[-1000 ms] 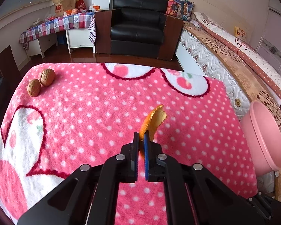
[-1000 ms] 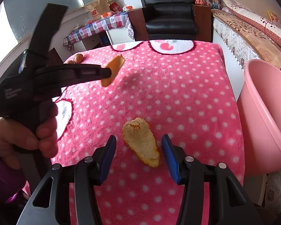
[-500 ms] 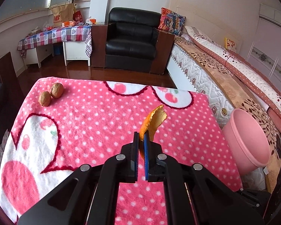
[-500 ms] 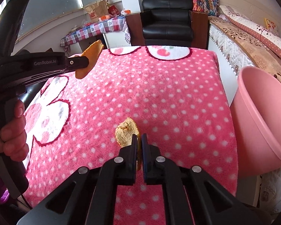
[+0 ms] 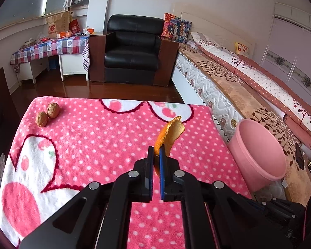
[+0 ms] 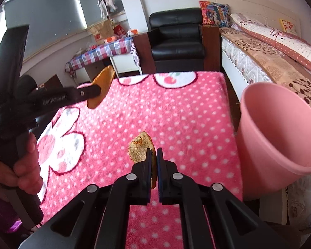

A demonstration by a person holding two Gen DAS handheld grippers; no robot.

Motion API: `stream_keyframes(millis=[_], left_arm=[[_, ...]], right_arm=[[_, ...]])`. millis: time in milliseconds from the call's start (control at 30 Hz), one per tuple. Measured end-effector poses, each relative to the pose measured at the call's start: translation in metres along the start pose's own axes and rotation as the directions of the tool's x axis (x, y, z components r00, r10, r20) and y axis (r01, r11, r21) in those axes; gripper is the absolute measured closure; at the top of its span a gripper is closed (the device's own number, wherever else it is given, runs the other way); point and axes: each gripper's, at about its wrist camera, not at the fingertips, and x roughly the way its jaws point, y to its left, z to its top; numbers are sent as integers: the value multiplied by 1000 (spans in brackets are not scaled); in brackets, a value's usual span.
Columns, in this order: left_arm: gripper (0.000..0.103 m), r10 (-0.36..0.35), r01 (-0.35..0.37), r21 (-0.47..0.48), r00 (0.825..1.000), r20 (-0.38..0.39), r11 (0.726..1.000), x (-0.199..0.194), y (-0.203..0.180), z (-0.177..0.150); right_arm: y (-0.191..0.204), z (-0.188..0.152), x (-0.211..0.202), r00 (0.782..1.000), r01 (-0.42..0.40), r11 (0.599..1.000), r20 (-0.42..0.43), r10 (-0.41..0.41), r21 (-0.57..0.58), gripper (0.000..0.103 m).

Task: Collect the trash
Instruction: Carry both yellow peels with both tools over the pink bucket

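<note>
Right wrist view: both claws, right claw (image 6: pixel 153 153) and left claw (image 5: pixel 156 151), pinch light, probably brittle orange peel (image 6: pixel 140 147) by its edge.

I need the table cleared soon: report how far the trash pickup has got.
Done: no peel lies on the blanket. In hand: the left hand-held gripper and right hand-held gripper each clamp an orange peel. Left: dropping both into the pink bin; whether the walnuts go is unclear.
</note>
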Motion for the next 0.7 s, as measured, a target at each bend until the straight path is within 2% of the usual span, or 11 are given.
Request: stream_keyframes(millis=[200, 367, 533, 700], left_arm=[[99, -39, 39, 35, 999, -5, 999, 6, -28, 5], [99, -107, 107, 79, 994, -8, 991, 14, -68, 13], [99, -192, 193, 164, 981, -21, 967, 25, -123, 14], [99, -244, 249, 244, 968, -51, 937, 43, -172, 9]], right_arm=[[-31, 12, -25, 993, 77, 994, 81, -82, 73, 99], [-69, 20, -47, 972, 171, 973, 134, -192, 156, 99], [-114, 25, -68, 937, 268, 932, 160, -311, 243, 99], [-152, 27, -71, 916, 317, 903, 152, -370, 289, 99]])
